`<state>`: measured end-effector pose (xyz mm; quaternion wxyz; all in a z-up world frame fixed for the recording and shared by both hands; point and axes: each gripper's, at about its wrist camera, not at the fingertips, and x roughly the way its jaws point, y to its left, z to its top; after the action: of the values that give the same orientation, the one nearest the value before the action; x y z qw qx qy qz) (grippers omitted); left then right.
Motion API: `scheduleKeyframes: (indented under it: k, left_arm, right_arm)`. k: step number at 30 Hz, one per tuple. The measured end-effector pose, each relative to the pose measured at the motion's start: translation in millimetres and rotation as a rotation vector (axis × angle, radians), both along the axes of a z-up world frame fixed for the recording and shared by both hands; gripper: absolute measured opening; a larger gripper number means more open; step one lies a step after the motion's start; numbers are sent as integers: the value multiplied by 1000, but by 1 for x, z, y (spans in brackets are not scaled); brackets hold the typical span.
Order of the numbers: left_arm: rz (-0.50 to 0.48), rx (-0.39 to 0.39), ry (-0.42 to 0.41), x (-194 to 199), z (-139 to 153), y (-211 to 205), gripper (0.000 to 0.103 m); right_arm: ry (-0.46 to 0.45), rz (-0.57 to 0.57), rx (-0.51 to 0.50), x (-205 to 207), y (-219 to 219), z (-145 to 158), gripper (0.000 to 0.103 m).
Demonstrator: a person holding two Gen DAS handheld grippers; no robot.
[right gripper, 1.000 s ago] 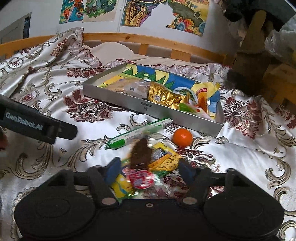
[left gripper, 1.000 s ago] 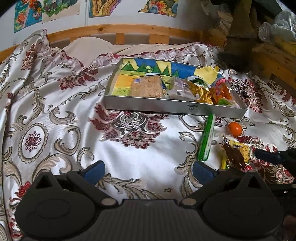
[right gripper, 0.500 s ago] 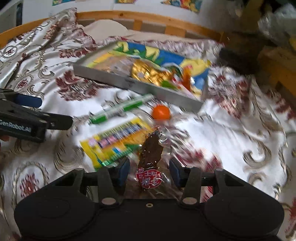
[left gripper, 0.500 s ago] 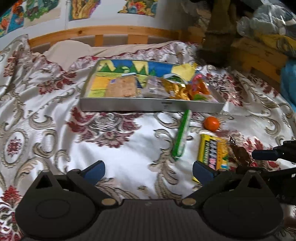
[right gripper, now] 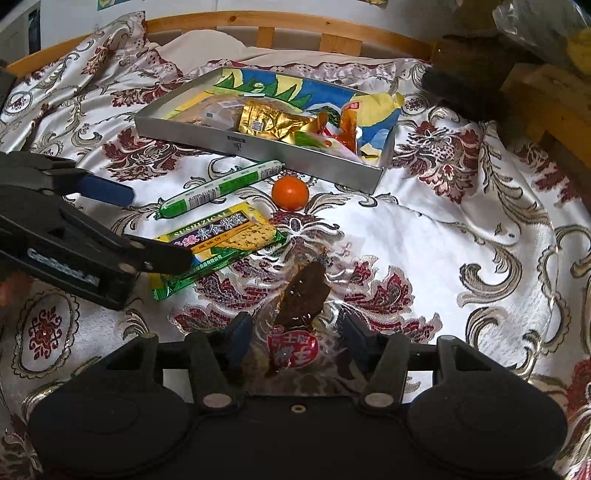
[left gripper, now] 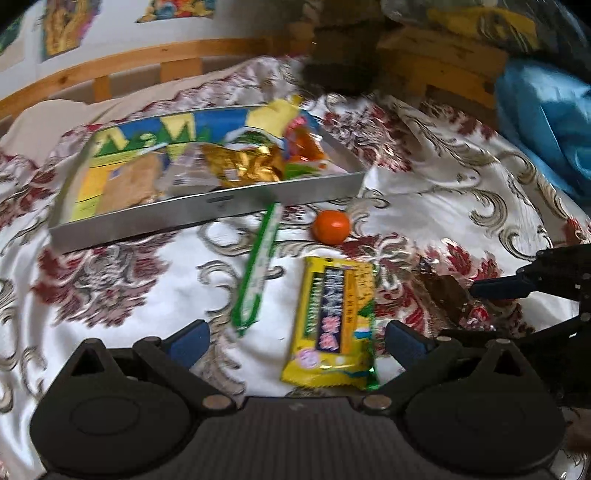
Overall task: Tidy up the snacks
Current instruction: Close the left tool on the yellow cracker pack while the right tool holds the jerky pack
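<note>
Left gripper [left gripper: 295, 341]: jaws wide, empty, straddling flat yellow-green foil snack packet [left gripper: 334, 323] on satin bedspread [right gripper: 461, 229].
Right gripper [right gripper: 297, 338]: jaws opening around brown snack in clear crinkly wrapper [right gripper: 301, 295].
Handling, judged: light, soft, slippery; grip mid-body, gentle.

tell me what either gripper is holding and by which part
Left gripper: nothing. Right gripper: jaws opening around the brown-snack packet, its labelled end between them; grip cannot be told.

A satin bedspread [right gripper: 443, 229] with dark red floral medallions and beige scrolls covers the bed. Behind it runs a slatted wooden headboard [right gripper: 295, 27], with bright paintings [left gripper: 62, 29] on the wall above. At far right lies something blue [left gripper: 546, 125], possibly a plastic bag.
</note>
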<state>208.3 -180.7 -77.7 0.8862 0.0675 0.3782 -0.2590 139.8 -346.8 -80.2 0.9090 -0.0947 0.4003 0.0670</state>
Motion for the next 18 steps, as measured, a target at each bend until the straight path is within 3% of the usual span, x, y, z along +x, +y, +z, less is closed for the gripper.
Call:
scheduleKeyframes:
  k: [7,11,13,18]
  left_arm:
    - [-36,-26,37,9,-6,-12,94]
    - [-41,-41,61,9,-7,-11,82]
    - [-42,-51,60,6,-7,-12,82]
    - [-52,-2,53,6,-9,-23,78]
  right_arm:
    - [-5,-1,16,1,-2,-1,57]
    - [-5,3,4,2,0,0,57]
    - [-5,4,2,2,0,0,57]
    - [-5,1,3,2,0,0,57]
